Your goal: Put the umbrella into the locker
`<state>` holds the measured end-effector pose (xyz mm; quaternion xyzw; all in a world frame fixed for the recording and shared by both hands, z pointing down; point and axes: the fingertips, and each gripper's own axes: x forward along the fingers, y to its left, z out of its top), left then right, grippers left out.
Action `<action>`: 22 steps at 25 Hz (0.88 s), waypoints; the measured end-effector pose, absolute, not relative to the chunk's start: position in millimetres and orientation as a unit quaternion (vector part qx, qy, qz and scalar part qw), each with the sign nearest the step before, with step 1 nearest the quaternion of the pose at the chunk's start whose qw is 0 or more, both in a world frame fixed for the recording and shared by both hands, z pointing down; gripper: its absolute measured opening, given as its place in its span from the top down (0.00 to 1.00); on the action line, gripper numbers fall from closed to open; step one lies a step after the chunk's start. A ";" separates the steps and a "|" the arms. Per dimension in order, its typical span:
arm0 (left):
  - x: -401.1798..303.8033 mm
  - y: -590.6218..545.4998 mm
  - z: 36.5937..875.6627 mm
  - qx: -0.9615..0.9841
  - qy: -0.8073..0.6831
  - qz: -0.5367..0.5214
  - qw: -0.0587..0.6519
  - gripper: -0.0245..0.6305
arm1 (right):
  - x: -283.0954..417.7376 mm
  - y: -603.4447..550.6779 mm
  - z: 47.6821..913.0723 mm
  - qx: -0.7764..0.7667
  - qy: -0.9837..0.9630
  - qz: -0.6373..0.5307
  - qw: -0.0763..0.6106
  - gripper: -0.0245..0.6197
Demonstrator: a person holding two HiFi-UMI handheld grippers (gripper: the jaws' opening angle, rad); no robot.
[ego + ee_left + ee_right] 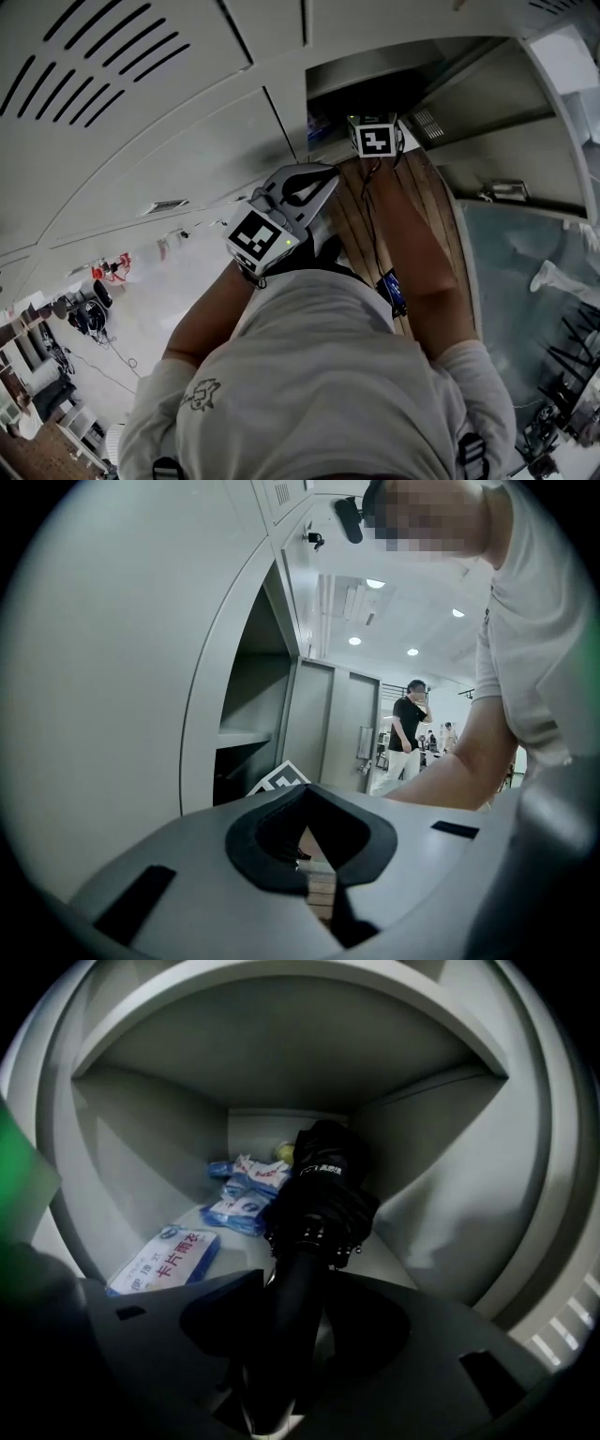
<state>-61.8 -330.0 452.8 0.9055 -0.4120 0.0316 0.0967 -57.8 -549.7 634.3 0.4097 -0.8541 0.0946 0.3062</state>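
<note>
A black folded umbrella [319, 1204] lies inside the open grey locker [441, 1213], canopy toward the back wall and handle pointing out at me. My right gripper [309, 1283] is open around the handle, which lies nearer the left jaw with a gap on the other side. In the head view its marker cube [375, 139] sits at the mouth of the dark locker opening [394, 80]. My left gripper [330, 173] is held outside, left of that opening. Its jaws are shut with nothing between them [305, 794].
Blue-and-white packets [164, 1260] [244, 1194] lie on the locker floor, left of the umbrella. The locker door [487, 141] stands open at the right. Closed locker fronts [141, 122] fill the left. Wooden flooring [431, 216] lies below. A person [408, 733] stands far off.
</note>
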 end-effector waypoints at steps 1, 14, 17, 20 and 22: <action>-61.7 -328.6 452.2 0.905 -0.413 0.030 0.101 0.95 | -57.6 -549.0 636.6 0.409 -0.852 0.097 0.313 0.61; -63.5 -317.8 445.1 0.903 -0.419 0.026 0.098 0.95 | -42.5 -534.5 635.1 0.400 -0.844 0.148 0.324 0.58; -61.7 -315.5 452.2 0.905 -0.416 0.029 0.088 0.95 | -38.3 -531.4 640.6 0.401 -0.844 0.158 0.319 0.58; -58.5 -312.4 451.1 0.905 -0.416 0.028 0.089 0.95 | -34.9 -528.9 640.0 0.400 -0.844 0.158 0.321 0.58; -57.5 -310.8 452.5 0.905 -0.416 0.027 0.082 0.95 | -31.3 -526.4 639.4 0.401 -0.843 0.158 0.323 0.58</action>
